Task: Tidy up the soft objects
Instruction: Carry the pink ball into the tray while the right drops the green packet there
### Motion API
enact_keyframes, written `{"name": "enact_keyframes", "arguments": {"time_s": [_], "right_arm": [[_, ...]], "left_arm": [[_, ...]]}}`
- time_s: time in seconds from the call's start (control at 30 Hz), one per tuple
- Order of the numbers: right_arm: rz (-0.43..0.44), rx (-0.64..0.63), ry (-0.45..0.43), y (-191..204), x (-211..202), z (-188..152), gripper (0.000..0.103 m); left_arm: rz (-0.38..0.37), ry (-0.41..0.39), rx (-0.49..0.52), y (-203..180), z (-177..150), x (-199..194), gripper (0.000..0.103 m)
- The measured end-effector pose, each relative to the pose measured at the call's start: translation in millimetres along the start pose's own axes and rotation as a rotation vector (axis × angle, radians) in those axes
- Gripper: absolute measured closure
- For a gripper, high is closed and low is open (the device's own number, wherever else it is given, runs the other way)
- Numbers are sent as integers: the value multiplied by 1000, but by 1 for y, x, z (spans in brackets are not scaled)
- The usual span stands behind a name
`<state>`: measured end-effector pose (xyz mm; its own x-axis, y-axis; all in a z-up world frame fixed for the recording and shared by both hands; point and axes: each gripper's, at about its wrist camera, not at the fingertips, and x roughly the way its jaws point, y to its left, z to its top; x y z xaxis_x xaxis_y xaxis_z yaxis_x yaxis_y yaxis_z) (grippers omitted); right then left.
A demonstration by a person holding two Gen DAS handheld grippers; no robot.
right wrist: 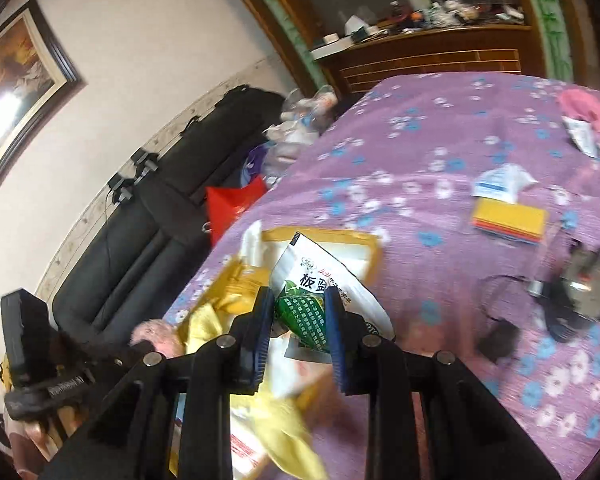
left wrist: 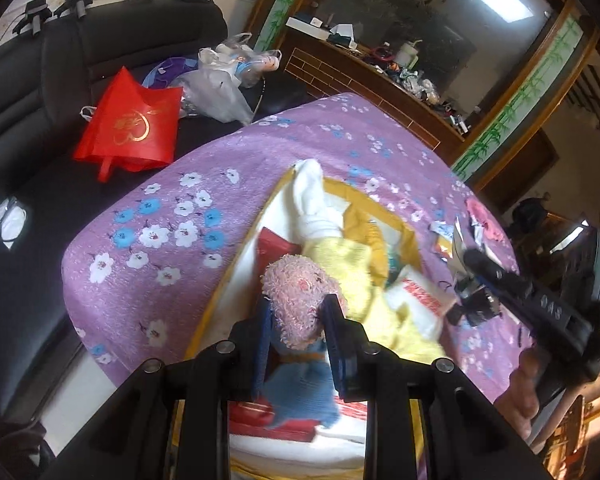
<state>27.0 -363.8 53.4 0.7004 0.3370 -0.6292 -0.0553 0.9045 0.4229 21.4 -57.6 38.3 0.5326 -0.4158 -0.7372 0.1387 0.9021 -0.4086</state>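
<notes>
The left claw (left wrist: 296, 320) is clenched on a pink fuzzy plush toy (left wrist: 300, 296), whose lower, blue-clad part is partly covered by the blue fingers (left wrist: 260, 344) and blurred. The toy hangs just above a yellow-rimmed box (left wrist: 364, 196) on the tabletop, which is draped with a purple flowered cloth (left wrist: 160, 216). Inside the box lie a white cloth (left wrist: 312, 200), a yellow cloth (left wrist: 352, 264) and red-printed packets whose lettering is too smeared to read.

The right claw (right wrist: 298, 312) grasps a white and green sachet (right wrist: 312, 300) held over the same box; its lower edge is hidden behind the fingers and its print is only partly legible. In the left wrist view this claw's tips are blurred and crossed by crumpled foil. On the cloth farther off lie a stack of coloured sheets (right wrist: 510, 220), a pink cloth (right wrist: 588, 110) cut off at the edge, and a dark round gadget (right wrist: 580, 292) that is hard to identify.
</notes>
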Motion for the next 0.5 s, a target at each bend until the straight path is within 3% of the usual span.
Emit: {"name": "enact_keyframes", "arguments": {"time_s": [0.27,0.37,0.5], "right_arm": [[-35,29,81,0,51,1,77],[-26,32,88,-3,55,-1,77],[-27,11,94,1,58,-1,76]], "left_arm": [[19,-32,-34,13,17,12,77],[-22,-8,-20,10,26,21,77],[54,15,24,6,25,45,77]]}}
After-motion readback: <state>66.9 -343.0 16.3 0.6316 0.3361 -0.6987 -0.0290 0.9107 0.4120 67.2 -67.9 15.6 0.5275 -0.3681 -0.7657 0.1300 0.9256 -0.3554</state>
